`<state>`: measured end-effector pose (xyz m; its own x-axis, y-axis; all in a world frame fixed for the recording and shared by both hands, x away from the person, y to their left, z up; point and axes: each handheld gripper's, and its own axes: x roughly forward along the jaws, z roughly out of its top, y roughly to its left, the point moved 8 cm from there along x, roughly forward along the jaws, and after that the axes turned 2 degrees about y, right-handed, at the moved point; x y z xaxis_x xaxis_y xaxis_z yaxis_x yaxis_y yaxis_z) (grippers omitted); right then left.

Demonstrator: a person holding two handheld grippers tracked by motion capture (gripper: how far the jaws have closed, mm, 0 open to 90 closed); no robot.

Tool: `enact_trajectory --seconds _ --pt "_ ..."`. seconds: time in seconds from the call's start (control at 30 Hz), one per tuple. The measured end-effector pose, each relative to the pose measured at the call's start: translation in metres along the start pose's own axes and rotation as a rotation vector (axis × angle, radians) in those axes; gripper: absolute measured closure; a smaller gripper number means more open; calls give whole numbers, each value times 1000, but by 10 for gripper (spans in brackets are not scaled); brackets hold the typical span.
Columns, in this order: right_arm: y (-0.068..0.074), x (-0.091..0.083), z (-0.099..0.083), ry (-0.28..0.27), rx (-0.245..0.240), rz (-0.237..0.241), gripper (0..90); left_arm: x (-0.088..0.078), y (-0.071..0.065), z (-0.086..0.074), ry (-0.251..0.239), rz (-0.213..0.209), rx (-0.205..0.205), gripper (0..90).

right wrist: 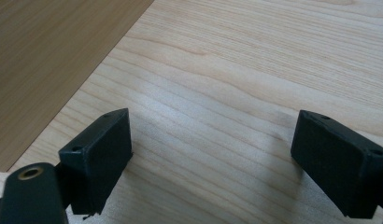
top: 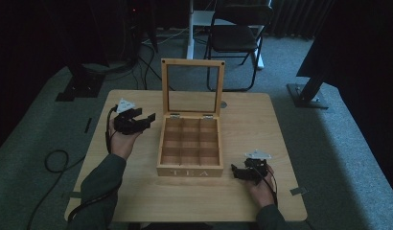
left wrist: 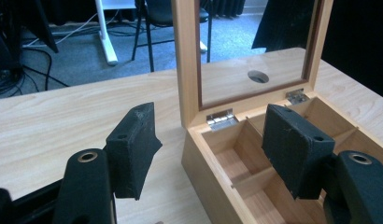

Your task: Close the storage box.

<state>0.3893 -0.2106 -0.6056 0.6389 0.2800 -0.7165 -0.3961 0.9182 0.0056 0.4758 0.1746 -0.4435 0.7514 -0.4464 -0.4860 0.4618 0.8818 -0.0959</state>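
Right gripper [top: 242, 172]: nearest cam, low on table [top: 137, 191] by tea box's front-right corner; jaws wide, nothing betw. Tea box [top: 190, 170]: wood, table centre, glazed lid [top: 192, 63] upright, 9 compartments. Left gripper [top: 147, 120]: raised just left of box, jaws apart, nothing betw. Chair [top: 237, 33] on floor beyond.

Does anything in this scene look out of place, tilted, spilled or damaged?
Nothing stands out. The tea box sits squarely on the table, lid upright, compartments empty. Both tongs, left and right, are open and hold nothing.
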Motion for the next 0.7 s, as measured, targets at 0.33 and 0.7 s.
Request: enact_trajectory --seconds 0.33,0.7 --pt "0 0 0 0 0 0 120 13 6 17 11 18 22 357" --pt "0 0 0 0 -1 -1 120 30 4 30 26 11 51 357"
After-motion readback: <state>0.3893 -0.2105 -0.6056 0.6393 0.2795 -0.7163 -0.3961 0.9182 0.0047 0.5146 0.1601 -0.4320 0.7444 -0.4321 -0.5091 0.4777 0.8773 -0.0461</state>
